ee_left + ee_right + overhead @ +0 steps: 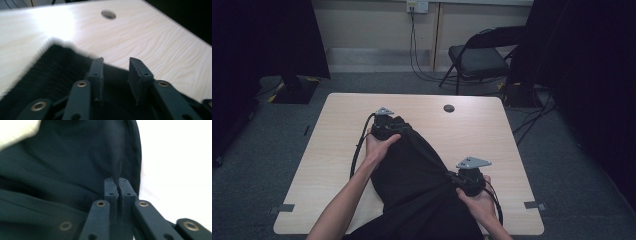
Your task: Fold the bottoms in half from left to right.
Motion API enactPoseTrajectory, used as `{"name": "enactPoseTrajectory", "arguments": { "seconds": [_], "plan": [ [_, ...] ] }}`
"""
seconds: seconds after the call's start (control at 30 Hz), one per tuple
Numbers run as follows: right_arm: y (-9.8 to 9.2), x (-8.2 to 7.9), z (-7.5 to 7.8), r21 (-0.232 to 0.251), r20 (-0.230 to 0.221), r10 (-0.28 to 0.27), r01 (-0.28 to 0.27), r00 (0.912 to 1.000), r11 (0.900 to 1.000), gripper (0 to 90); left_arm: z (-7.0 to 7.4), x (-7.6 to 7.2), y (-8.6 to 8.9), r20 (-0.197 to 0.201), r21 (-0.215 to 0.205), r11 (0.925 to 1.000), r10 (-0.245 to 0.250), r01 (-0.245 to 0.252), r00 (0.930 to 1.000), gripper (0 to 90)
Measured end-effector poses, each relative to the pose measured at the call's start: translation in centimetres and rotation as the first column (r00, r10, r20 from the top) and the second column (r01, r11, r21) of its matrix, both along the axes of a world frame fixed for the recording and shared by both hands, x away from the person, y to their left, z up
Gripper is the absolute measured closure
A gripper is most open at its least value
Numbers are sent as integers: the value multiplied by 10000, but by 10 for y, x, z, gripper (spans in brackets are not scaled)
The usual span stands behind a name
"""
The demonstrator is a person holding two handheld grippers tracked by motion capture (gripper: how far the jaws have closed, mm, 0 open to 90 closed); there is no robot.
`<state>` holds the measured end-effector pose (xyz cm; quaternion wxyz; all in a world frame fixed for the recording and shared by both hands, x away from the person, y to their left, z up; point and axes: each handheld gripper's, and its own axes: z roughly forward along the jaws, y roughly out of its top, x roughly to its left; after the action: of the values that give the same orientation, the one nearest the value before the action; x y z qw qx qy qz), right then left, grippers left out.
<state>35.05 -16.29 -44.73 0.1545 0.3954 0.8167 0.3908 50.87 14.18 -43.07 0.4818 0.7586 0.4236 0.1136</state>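
Overhead, a black cloth (422,175) lies down the middle of the table (337,125), reaching its near edge. The left gripper (384,125) sits at the cloth's far end, the right gripper (457,179) at its right edge.

Along the left gripper (116,66), the jaws stand apart above the cloth (57,67), pressing nothing.

Along the right gripper (116,182), the jaws pinch a fold of cloth (75,157) tightly.
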Motion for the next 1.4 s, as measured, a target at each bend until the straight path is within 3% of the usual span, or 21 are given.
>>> {"name": "enactPoseTrajectory", "arguments": {
  "seconds": [0.17, 0.3, 0.4, 0.47, 0.5, 0.53, 0.57, 0.63, 0.7, 0.73, 0.8, 0.87, 0.9, 0.93, 0.97, 1.03, 1.07, 1.1, 1.23, 1.3, 1.4],
  "plan": [
    [-7, -3, -11, -242, -233, -294, 288, 9993, 9993, 773, 10, -11, 7, 132, 226, 9994, -276, 273, 9995, 523],
    [-19, -11, -8, -604, -163, -641, 630, 9978, 9962, 656, 6, -34, 22, 21, 400, 9975, -592, 591, 9982, 523],
    [-22, -14, -5, -192, -99, -758, 756, 9971, 9970, 650, -5, -58, 34, -160, 716, 9923, -1000, 1009, 9949, 585],
    [-13, -18, -2, -95, 160, -270, 271, 9995, 9996, 671, -8, -66, 37, -203, 692, 9898, -1233, 1244, 9922, 650],
    [-4, -20, -1, -94, 234, 81, -79, 9997, 9999, 695, -14, -83, 40, -417, 868, 9809, -1711, 1742, 9844, 657],
    [-4, -20, -1, -94, 234, 81, -79, 9997, 9999, 695, -14, -83, 40, -417, 868, 9809, -1711, 1742, 9844, 666],
    [2, -21, -1, -123, 251, 313, -310, 9992, 9994, 727, -18, -93, 41, -527, 871, 9742, -2041, 2081, 9775, 666],
    [33, -20, -3, -385, 329, 950, -937, 9949, 9949, 772, -25, -113, 44, -751, 1013, 9619, -2472, 2540, 9660, 667],
    [48, -16, -6, -326, 186, 1240, -1233, 9921, 9918, 766, -29, -119, 44, -919, 1099, 9585, -2537, 2630, 9629, 641],
    [59, -12, -10, -390, 103, 1371, -1366, 9905, 9899, 760, -36, -126, 44, -1156, 1270, 9485, -2764, 2902, 9541, 624],
    [64, -10, -12, -406, 18, 1428, -1426, 9898, 9889, 751, -41, -128, 43, -1335, 1384, 9441, -2816, 2992, 9502, 615],
    [75, -9, -19, -574, -209, 1617, -1626, 9866, 9850, 715, -48, -129, 41, -1494, 1718, 9396, -2722, 2961, 9506, 583],
    [77, -12, -26, -997, -417, 1783, -1817, 9831, 9783, 657, -56, -127, 37, -1705, 2048, 9323, -2658, 2980, 9488, 555],
    [77, -12, -26, -997, -417, 1783, -1817, 9831, 9783, 657, -56, -127, 37, -1705, 2048, 9323, -2658, 2980, 9488, 547],
    [72, -15, -30, -1059, -578, 1779, -1832, 9824, 9773, 597, -57, -127, 34, -1350, 2183, 9311, -2678, 2923, 9540, 548],
    [69, -16, -31, -1052, -620, 1778, -1836, 9821, 9774, 577, -57, -127, 33, -1234, 2333, 9309, -2583, 2810, 9581, 563],
    [65, -18, -31, -1094, -625, 1744, -1804, 9827, 9775, 554, -57, -127, 31, -1042, 2613, 9260, -2536, 2725, 9617, 563],
    [55, -22, -34, -1217, -816, 1735, -1826, 9814, 9756, 545, -58, -126, 30, -911, 2703, 9286, -2380, 2540, 9670, 574],
    [43, -27, -37, -1332, -840, 1833, -1934, 9795, 9720, 529, -58, -124, 28, -764, 2856, 9277, -2281, 2405, 9706, 608],
    [33, -33, -37, -1527, -732, 1742, -1836, 9820, 9711, 525, -58, -122, 26, -589, 3097, 9204, -2319, 2386, 9709, 611],
    [26, -37, -39, -1329, -774, 1514, -1607, 9854, 9780, 512, -59, -114, 25, -598, 3018, 9241, -2269, 2342, 9721, 614]
  ]
}}
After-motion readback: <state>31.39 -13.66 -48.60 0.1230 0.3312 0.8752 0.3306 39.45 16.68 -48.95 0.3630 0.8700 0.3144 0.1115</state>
